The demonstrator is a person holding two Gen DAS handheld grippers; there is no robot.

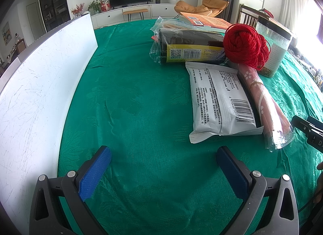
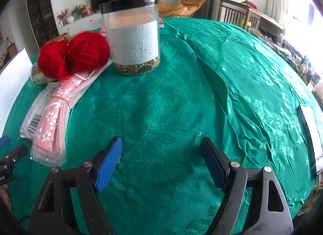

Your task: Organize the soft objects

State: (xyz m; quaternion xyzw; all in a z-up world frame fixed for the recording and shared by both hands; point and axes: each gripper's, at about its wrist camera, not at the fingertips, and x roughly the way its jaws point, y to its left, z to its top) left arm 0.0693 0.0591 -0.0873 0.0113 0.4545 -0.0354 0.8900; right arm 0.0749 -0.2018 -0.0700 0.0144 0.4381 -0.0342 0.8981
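Observation:
A red yarn ball rests on a pile of packets on the green tablecloth. Under and beside it lie a pink flowered packet in clear wrap, a white foil pouch with a barcode and a dark packet with a yellow label. My left gripper is open and empty, low over bare cloth left of the pile. My right gripper is open and empty, right of the pink packet.
A white board stands along the left of the table. A clear jar with a black lid stands behind the yarn. An orange book lies behind the pile. A phone-like slab lies at the right edge.

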